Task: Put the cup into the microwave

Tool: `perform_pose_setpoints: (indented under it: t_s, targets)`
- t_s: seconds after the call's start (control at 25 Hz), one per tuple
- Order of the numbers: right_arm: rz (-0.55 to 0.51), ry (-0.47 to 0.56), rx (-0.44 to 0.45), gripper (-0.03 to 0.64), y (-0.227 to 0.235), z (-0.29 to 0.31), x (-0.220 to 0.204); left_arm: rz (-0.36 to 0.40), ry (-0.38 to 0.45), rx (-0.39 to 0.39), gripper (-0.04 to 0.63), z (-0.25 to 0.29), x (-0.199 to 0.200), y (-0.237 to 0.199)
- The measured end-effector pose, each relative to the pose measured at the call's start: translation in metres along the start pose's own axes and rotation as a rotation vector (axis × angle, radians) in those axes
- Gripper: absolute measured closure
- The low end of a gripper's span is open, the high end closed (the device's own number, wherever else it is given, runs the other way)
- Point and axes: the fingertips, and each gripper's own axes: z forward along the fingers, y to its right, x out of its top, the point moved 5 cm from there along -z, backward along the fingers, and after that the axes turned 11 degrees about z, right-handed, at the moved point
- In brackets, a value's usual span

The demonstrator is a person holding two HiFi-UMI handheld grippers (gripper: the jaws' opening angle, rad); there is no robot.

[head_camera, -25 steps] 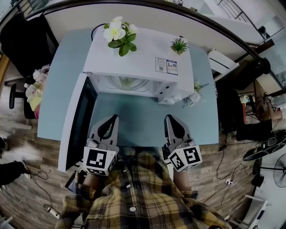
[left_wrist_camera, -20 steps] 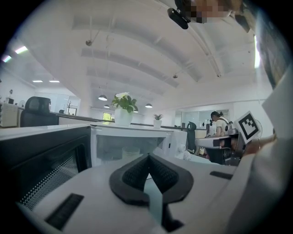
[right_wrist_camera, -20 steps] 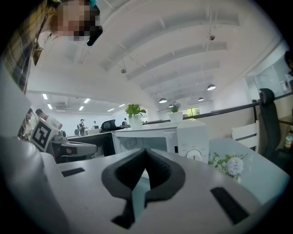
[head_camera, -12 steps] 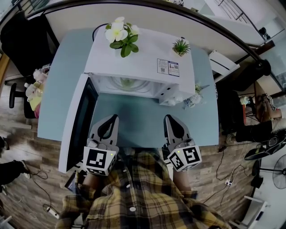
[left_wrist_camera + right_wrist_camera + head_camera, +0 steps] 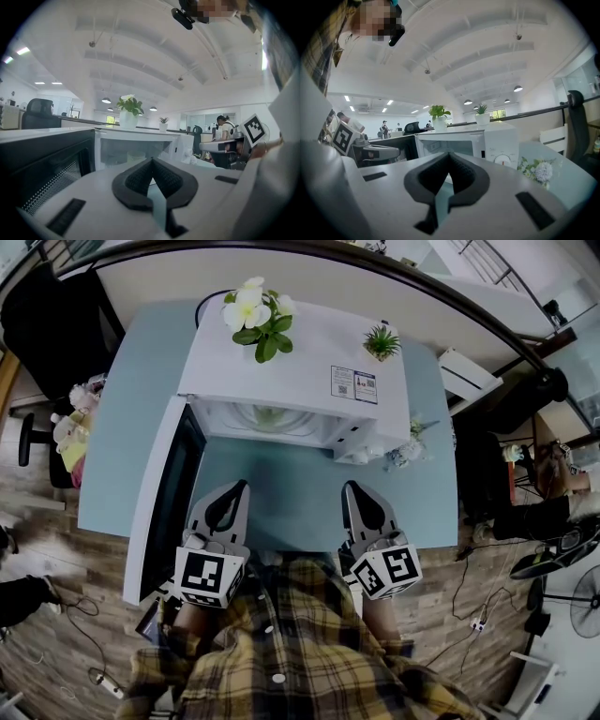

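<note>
A white microwave (image 5: 291, 381) stands at the back of the blue-grey table (image 5: 300, 507). Its door (image 5: 164, 498) hangs wide open to the left. Inside the cavity sits a pale cup (image 5: 269, 414), seen faintly as the cup (image 5: 136, 157) in the left gripper view. My left gripper (image 5: 242, 487) lies low near the table's front edge, shut and empty, pointing at the opening. My right gripper (image 5: 349, 486) is beside it, also shut with nothing between its jaws. In the gripper views the left gripper (image 5: 151, 160) and right gripper (image 5: 449, 153) face the microwave (image 5: 501, 140).
A white-flowered potted plant (image 5: 255, 315) and a small green plant (image 5: 381, 340) stand on top of the microwave. A little flower ornament (image 5: 408, 448) sits on the table by its right side. A black chair (image 5: 52, 324) and clutter (image 5: 73, 427) are at the left.
</note>
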Motion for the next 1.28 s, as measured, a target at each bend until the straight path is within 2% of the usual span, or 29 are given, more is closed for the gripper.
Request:
perform_pose_setpoints:
  t_s: [1.28]
  targets:
    - [-0.018,-0.038,0.003,0.615,-0.005,0.012,-0.009,-0.013,0.003,0.011,0.604,-0.002,-0.006,-0.014]
